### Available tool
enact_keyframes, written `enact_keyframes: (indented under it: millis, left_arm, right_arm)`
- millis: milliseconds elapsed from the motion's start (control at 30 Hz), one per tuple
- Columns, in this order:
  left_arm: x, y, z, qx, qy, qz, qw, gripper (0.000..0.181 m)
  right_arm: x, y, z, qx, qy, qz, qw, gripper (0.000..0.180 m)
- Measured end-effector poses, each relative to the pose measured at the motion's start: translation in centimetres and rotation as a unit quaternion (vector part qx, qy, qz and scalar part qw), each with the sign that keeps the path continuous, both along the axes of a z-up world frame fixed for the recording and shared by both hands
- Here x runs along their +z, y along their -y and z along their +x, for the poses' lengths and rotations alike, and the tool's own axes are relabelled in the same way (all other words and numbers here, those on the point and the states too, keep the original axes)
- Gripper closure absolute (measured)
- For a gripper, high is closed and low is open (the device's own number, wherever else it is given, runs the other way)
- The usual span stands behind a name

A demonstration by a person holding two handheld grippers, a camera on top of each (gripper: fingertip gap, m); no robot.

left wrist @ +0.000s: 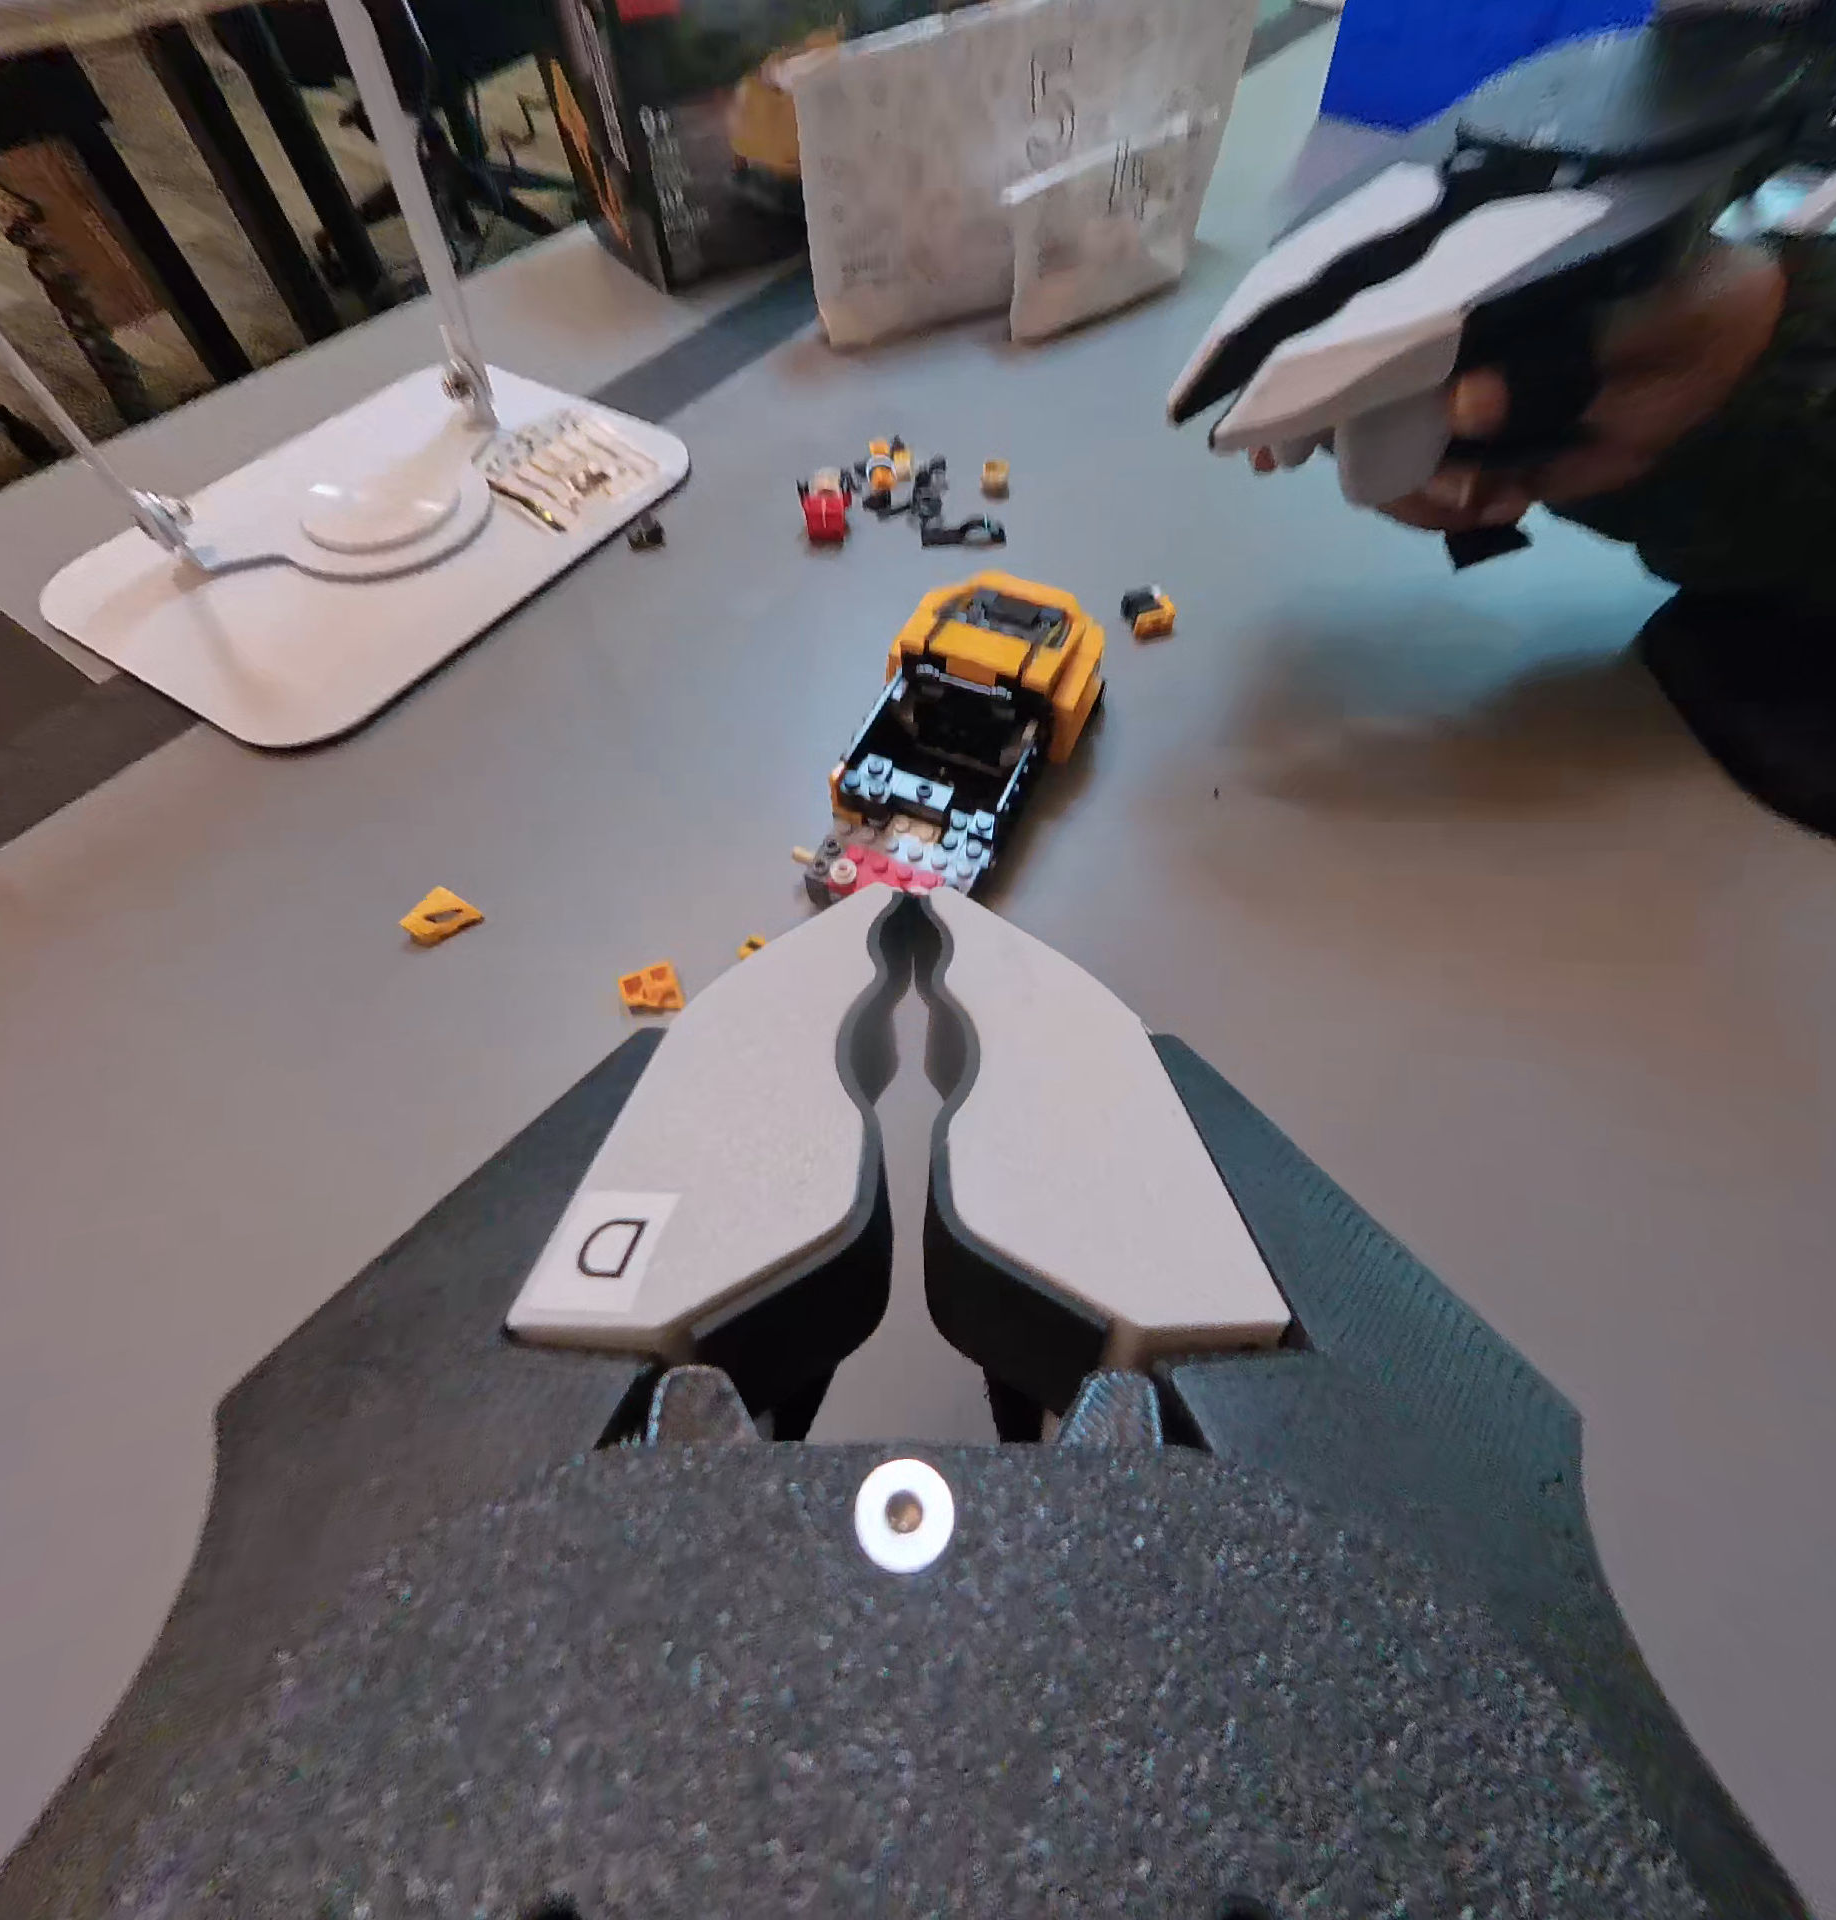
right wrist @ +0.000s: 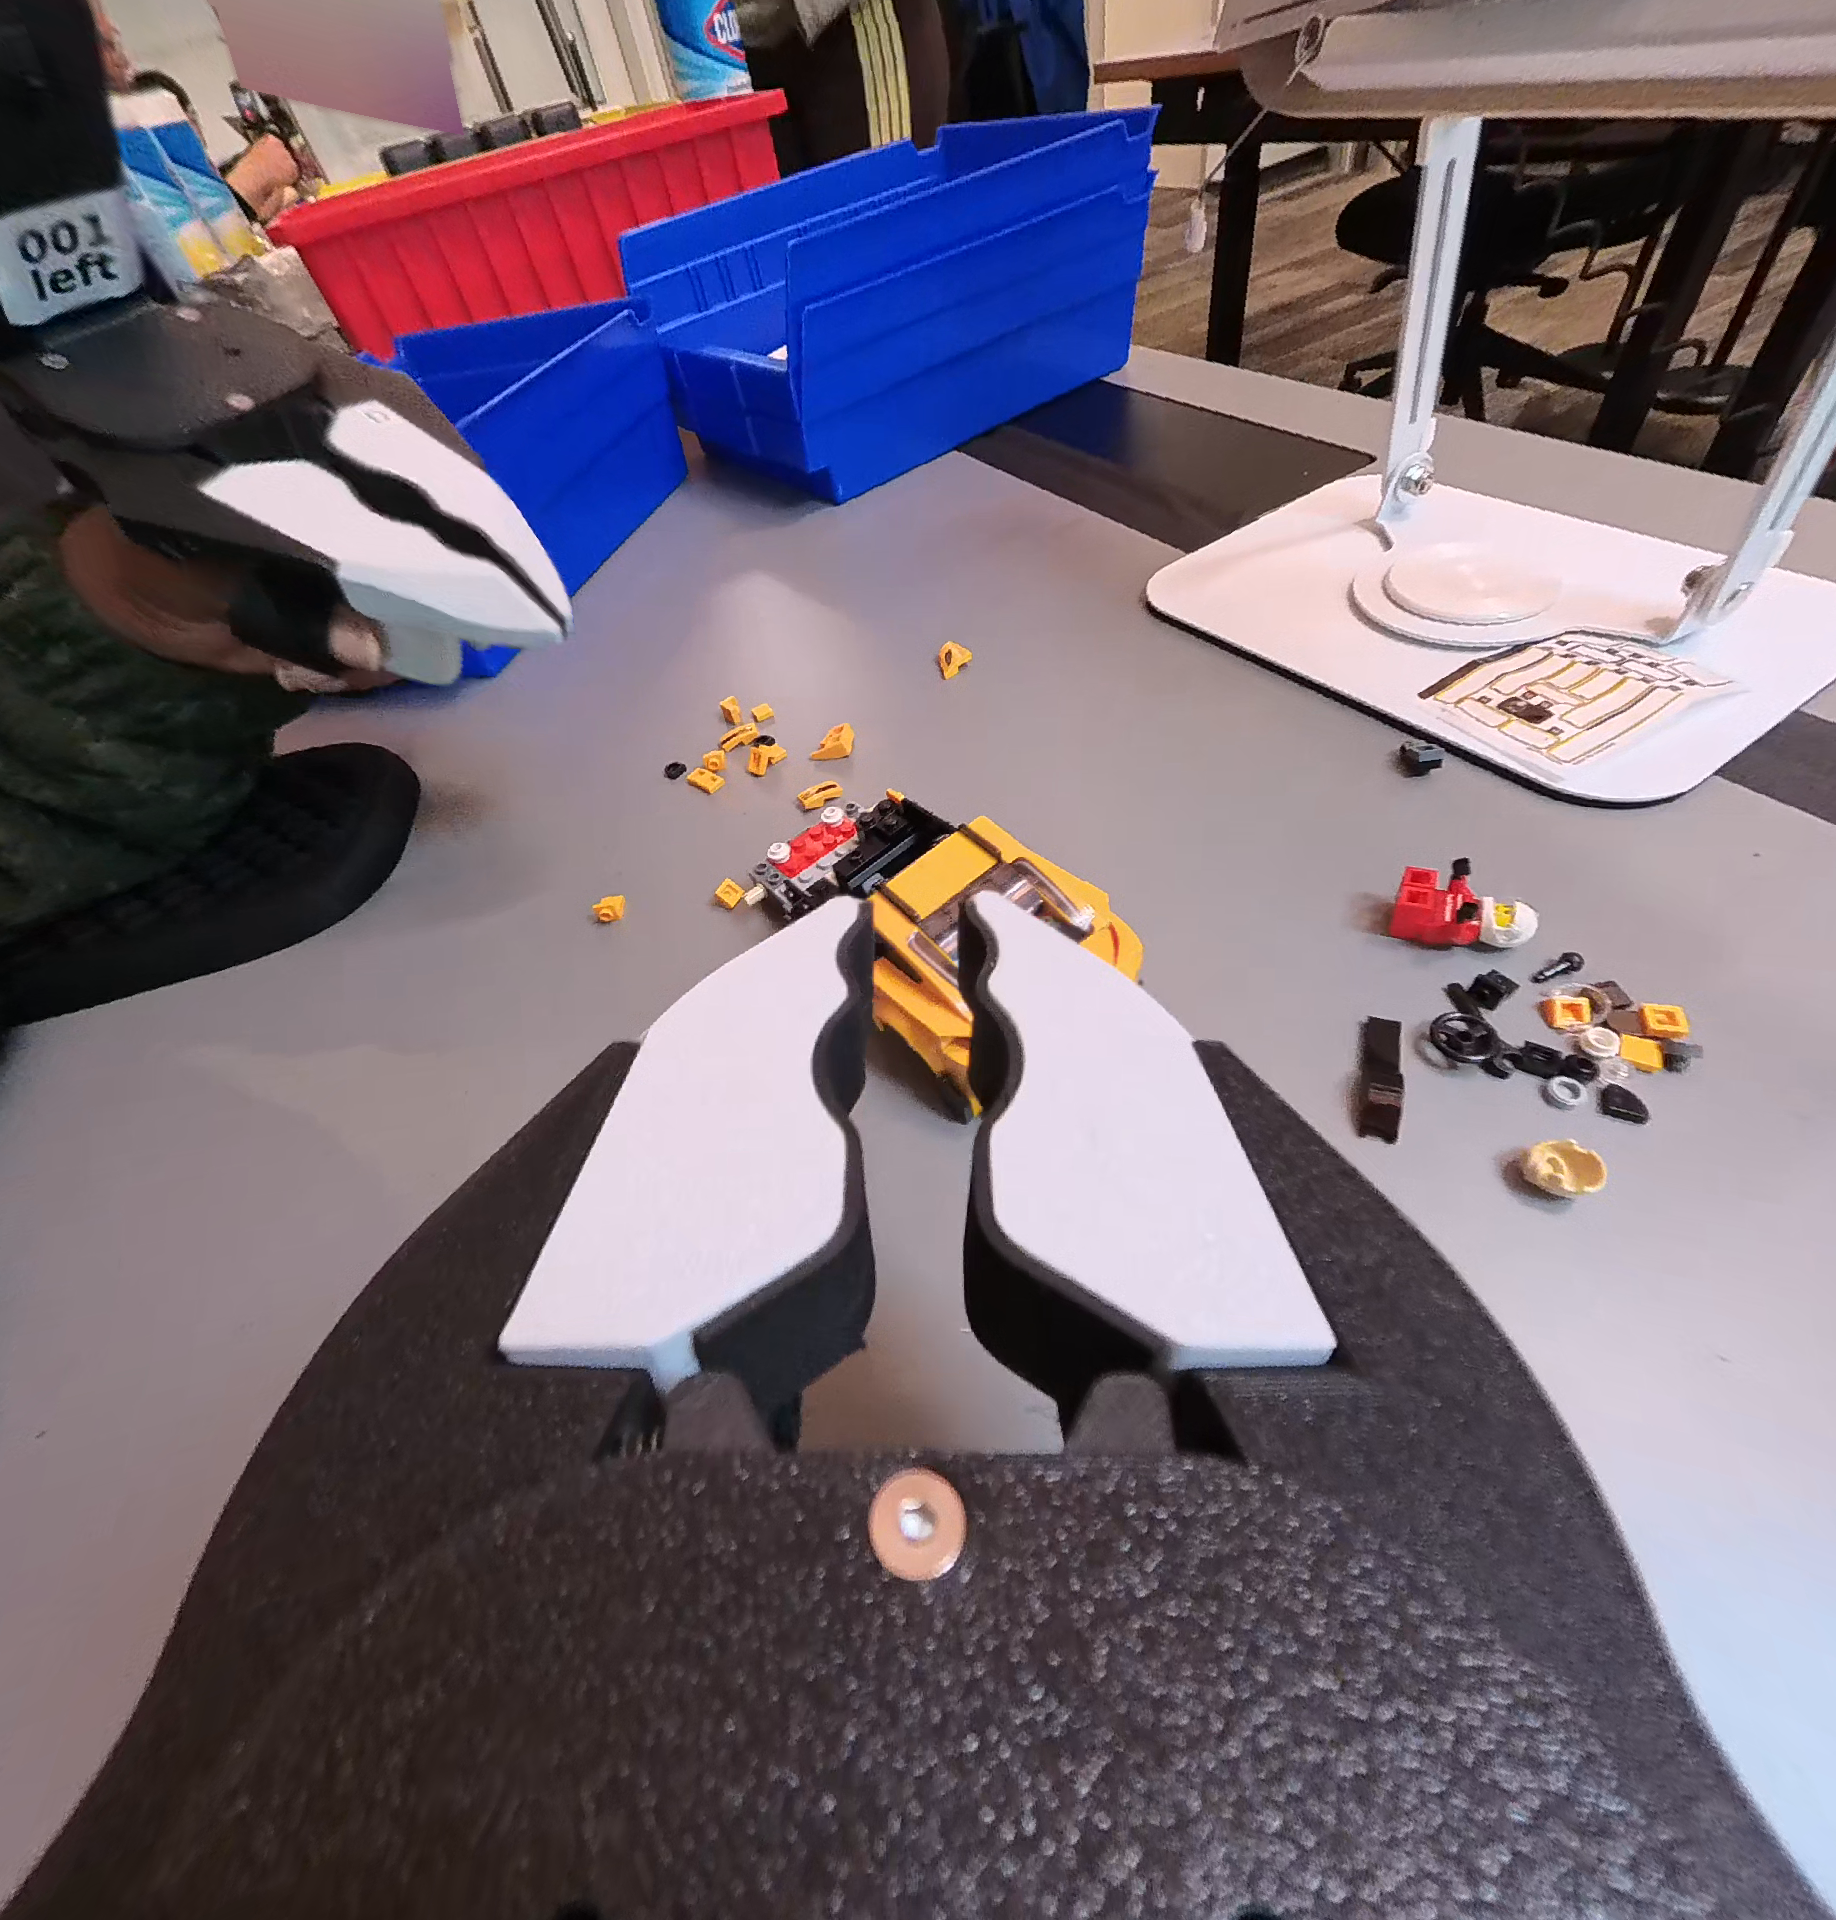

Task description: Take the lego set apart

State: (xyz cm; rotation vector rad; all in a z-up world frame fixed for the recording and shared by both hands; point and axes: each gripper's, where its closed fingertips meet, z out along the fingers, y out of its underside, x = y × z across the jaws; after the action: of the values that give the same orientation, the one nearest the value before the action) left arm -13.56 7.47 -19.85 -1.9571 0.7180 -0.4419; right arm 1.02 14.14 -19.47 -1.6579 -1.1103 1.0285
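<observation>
1. Left gripper [left wrist: 909,904] nearest in its own view – fingers pressed together at the tips, nothing between them, tips just short of the car's stripped end.
2. Right gripper [right wrist: 919,909] – fingers spread a little, tips over the car's yellow roof; cannot tell if they touch it.
3. Car [left wrist: 971,727] sits mid-tabletop, partly stripped: yellow body at one end, black open cabin, bare grey and red plates at the other end.
4. Table [left wrist: 1309,1143] is grey, with dark strips near its far edge.
5. Yellow bits [right wrist: 753,743] lie scattered beside the car's stripped end, toward the bins' side of the tabletop.
6. Mixed pile [right wrist: 1558,1039] of black, orange and grey parts lies well apart from the car on the other side; a red piece [right wrist: 1433,904] with a white helmet lies near it, a tan piece [right wrist: 1563,1166] beside the pile.
7. White stand base [right wrist: 1516,623] sits at the far tabletop edge, a printed sheet [right wrist: 1568,691] on it, a small black piece [right wrist: 1418,758] just off its rim.
8. Blue bins [right wrist: 893,301] and a red bin [right wrist: 540,229] stand along the far edge – seen from the right wrist.
9. Paper bags [left wrist: 1007,166] and a dark box [left wrist: 675,145] stand at the far edge in the left wrist view.
10. Person's sleeve rests on the tabletop by the left gripper.
</observation>
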Motion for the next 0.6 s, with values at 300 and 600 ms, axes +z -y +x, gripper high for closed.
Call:
enact_keyframes:
  millis: [300, 600]
  left_arm:
    - [-7.4, 2.9, 2.6, -0.105, -0.091, -0.147, 0.979, 0.174]
    - [-6.7, 0.9, 2.7, -0.061, -0.084, -0.111, 0.988, 0.152]
  right_arm:
    - [-0.4, 0.3, 0.2, 0.007, 0.024, 0.026, 0.999, 0.165]
    - [0.5, 0.4, 0.5, 0.006, 0.005, 0.033, 0.999, 0.165]
